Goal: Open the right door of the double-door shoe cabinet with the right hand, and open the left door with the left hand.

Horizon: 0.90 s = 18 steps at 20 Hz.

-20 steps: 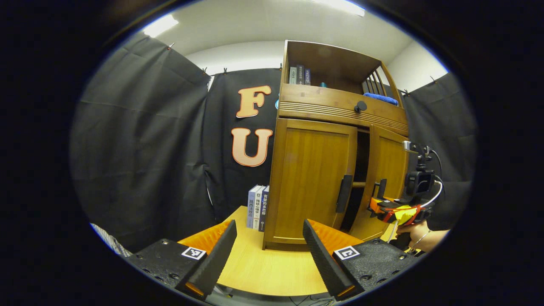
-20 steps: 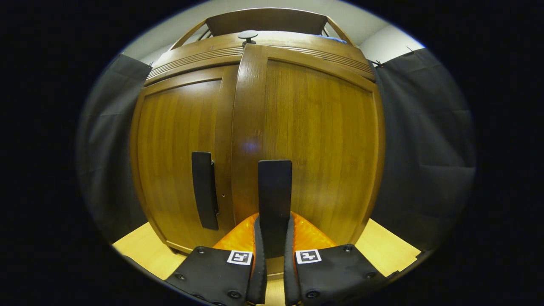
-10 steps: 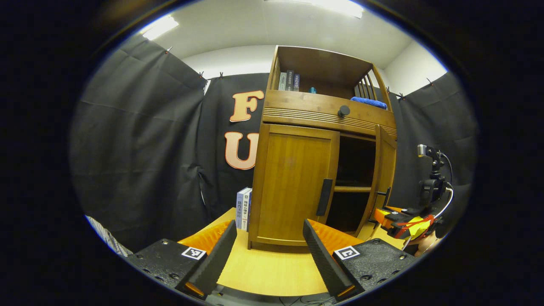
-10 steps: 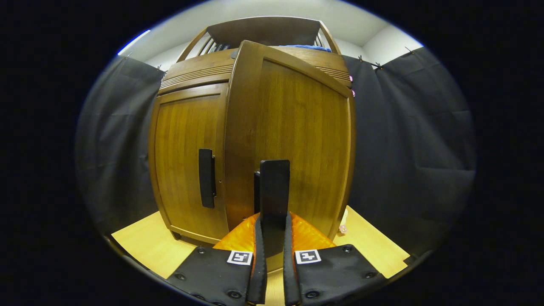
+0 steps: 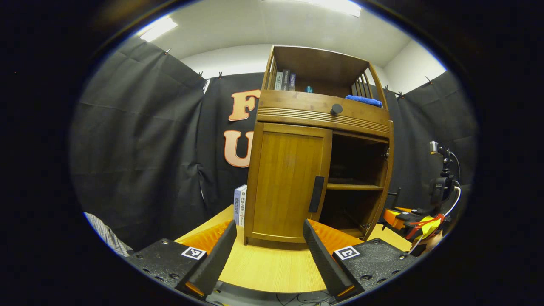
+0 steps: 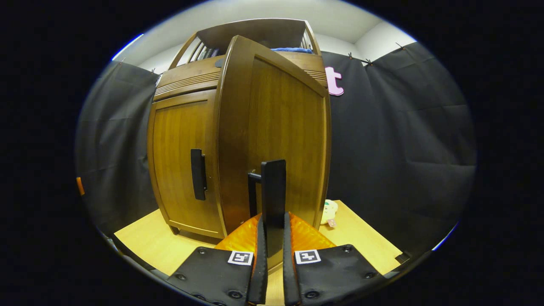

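1. Shoe cabinet (image 5: 293, 178): stands on your wooden table (image 5: 272, 267); blue cloth (image 5: 363, 100) and books on its top shelf.
2. Right door (image 6: 272, 136): swung wide; its handle (image 6: 273, 199) clamped between your right gripper (image 6: 272, 255) fingers.
3. Left door (image 5: 289, 182): closed, handle (image 5: 316, 194) free.
4. Left gripper (image 5: 267, 250): jaws apart, short of the cabinet.
5. Books (image 5: 240, 204): upright beside the cabinet's left wall.
6. Small plush toy (image 6: 328, 211): on the table just behind the open door.

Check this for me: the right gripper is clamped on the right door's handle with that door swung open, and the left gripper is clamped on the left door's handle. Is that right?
Not quite. In the left gripper view, the left gripper is open, short of the left door's handle; the left door is shut. The right gripper is clamped on the right door's handle, and the right door is swung open.
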Motion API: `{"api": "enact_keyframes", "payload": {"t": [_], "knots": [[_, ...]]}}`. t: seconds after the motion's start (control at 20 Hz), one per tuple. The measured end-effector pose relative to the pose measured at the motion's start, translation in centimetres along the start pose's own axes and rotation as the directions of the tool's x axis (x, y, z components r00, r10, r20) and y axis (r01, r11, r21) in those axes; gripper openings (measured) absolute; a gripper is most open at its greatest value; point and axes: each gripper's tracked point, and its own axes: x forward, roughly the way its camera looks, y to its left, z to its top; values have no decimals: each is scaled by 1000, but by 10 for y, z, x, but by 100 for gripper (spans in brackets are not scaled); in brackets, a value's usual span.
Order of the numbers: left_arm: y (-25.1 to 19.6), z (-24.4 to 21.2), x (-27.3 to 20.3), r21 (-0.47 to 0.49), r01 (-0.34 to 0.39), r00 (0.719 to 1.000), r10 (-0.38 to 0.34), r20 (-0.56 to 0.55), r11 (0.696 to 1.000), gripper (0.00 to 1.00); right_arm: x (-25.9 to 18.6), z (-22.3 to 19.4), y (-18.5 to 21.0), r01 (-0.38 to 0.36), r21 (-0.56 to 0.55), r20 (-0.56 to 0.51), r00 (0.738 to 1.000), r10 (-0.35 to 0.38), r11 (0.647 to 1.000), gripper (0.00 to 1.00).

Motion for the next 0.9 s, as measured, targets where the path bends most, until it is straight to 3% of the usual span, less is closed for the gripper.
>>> {"api": "enact_keyframes", "payload": {"t": [0.05, 0.1, 0.15, 0.25, 0.3, 0.35, 0.4, 0.45, 0.5, 0.55, 0.6, 0.65, 0.7, 0.75, 0.8, 0.9], "knots": [[-4, -2, 2, 17, 21, 1000, -21, -10, 1000, 92, -3, 1, -5, 20, 9, 1, 1000, -20, 1000, 27], [-7, -1, 3, 38, 37, 999, -36, -9, 999, 98, -6, 1, -12, 43, 9, 4, 999, -43, 999, 22], [-7, 3, 5, 51, 37, 999, -37, -2, 998, 92, -11, -1, -18, 60, 6, 1, 998, -60, 998, 22], [-12, 5, 7, 38, 49, 999, -49, 0, 998, 92, -13, 0, -23, 70, 2, 6, 998, -70, 998, 10], [-19, 4, 7, 27, 62, 998, -62, 1, 998, 98, -14, 1, -27, 71, 8, 3, 997, -71, 997, 14], [-24, 5, 8, 23, 75, 997, -75, 0, 997, 92, -15, 2, -31, 67, 16, 4, 998, -67, 998, 10], [-29, 5, 9, 28, 88, 996, -88, -1, 996, 92, -17, 1, -35, 65, 23, 1, 998, -65, 998, 14], [-35, 6, 11, 35, 102, 995, -102, -2, 994, 92, -16, -1, -40, 72, 26, 1, 997, -72, 997, 10], [-40, 5, 12, 36, 116, 993, -116, -3, 993, 95, -20, 2, -46, 81, 29, 7, 997, -81, 996, 14], [-46, 5, 15, 34, 127, 992, -127, -2, 991, 98, -23, 2, -51, 86, 34, 7, 996, -86, 996, 10], [-50, 6, 16, 32, 138, 990, -138, -2, 990, 95, -24, 2, -55, 89, 43, 10, 996, -89, 995, 14], [-54, 6, 18, 31, 148, 989, -148, -2, 989, 92, -25, 0, -61, 96, 53, 5, 995, -96, 994, 10], [-60, 8, 20, 33, 157, 988, -157, -1, 987, 97, -27, 2, -67, 102, 58, 10, 995, -102, 993, 8], [-63, 8, 21, 38, 165, 986, -165, 2, 986, 95, -30, 1, -72, 105, 60, 9, 994, -105, 993, 2], [-67, 8, 23, 42, 173, 985, -174, 2, 984, 98, -31, 1, -76, 109, 68, 12, 994, -110, 992, 8], [-74, 6, 26, 41, 190, 982, -190, 2, 981, 95, -34, 3, -89, 121, 101, 7, 992, -122, 987, 14]]}}
